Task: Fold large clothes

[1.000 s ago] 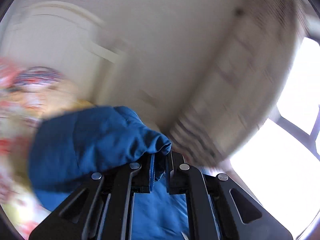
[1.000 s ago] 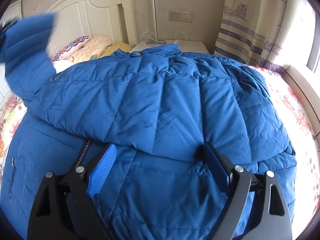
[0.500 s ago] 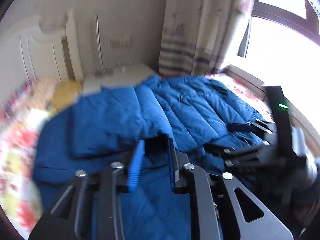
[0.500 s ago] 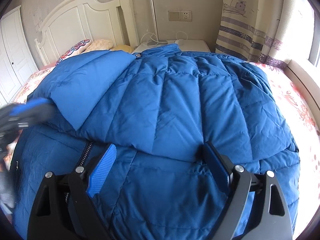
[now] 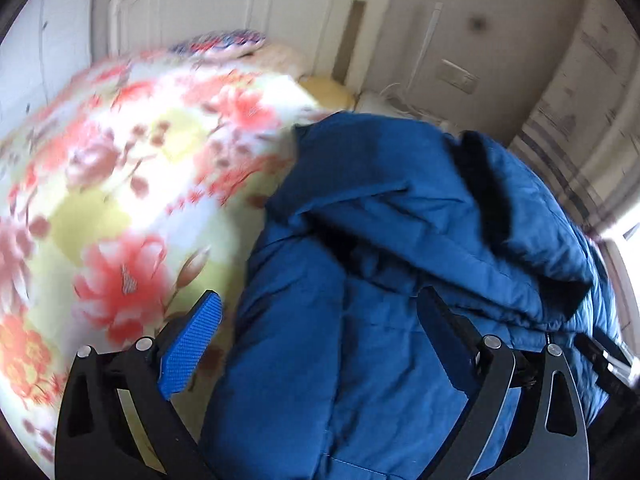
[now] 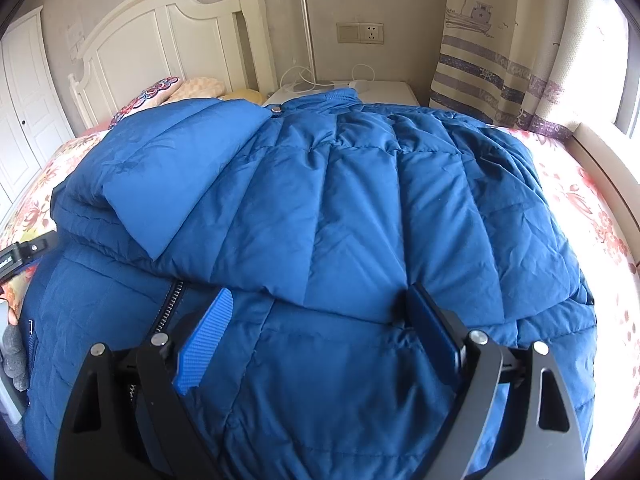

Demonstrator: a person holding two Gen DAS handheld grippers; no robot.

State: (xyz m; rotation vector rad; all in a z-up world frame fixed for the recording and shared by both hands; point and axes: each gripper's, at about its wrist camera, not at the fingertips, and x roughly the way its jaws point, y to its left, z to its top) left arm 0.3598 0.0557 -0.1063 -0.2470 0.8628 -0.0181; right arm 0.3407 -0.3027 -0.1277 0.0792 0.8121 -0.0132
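Observation:
A large blue quilted down jacket (image 6: pixel 360 208) lies spread on the bed, with one sleeve (image 6: pixel 172 176) folded across its chest. My right gripper (image 6: pixel 320 312) is open and empty, low over the jacket's lower front near the zipper (image 6: pixel 170 304). My left gripper (image 5: pixel 320 320) is open and empty over the jacket's left edge (image 5: pixel 360 280), with its left finger above the sheet. The left gripper also shows in the right wrist view (image 6: pixel 24 256) at the far left edge.
The bed has a floral sheet (image 5: pixel 120 184), pillows (image 6: pixel 188 88) and a white headboard (image 6: pixel 168 40). A white nightstand (image 6: pixel 384 92) with cables stands behind. A striped curtain (image 6: pixel 492 60) and window ledge (image 6: pixel 600 152) are on the right. A white door (image 6: pixel 20 112) is at left.
My left gripper let go of the sleeve, which now lies folded across the jacket. It opened wide and swung back to the jacket's left edge. The right gripper stayed still.

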